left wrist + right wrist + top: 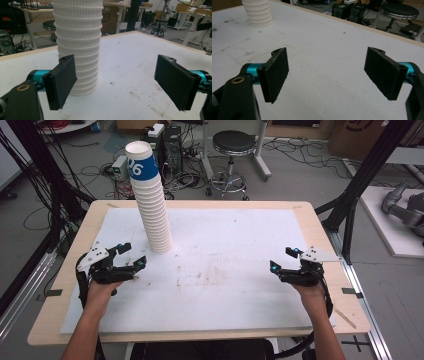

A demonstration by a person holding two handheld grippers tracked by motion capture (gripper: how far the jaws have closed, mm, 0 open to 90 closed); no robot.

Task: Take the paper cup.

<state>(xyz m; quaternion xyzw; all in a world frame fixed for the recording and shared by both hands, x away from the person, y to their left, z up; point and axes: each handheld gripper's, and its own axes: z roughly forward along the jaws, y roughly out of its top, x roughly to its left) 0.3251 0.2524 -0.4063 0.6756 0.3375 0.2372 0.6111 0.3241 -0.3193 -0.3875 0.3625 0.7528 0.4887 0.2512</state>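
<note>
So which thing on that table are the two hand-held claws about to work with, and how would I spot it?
Look at the wooden table with the white mat over it. On the mat's far left part, just beyond the left gripper, stands a tall stack of cups. It is the mat's one upright thing: white, ribbed, leaning slightly, its top cup wearing a blue band.

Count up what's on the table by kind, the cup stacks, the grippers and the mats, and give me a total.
Stack of white paper cups: 1
Grippers: 2, the left gripper and the right gripper, both open
White mat covering the table: 1
Total: 4
</note>
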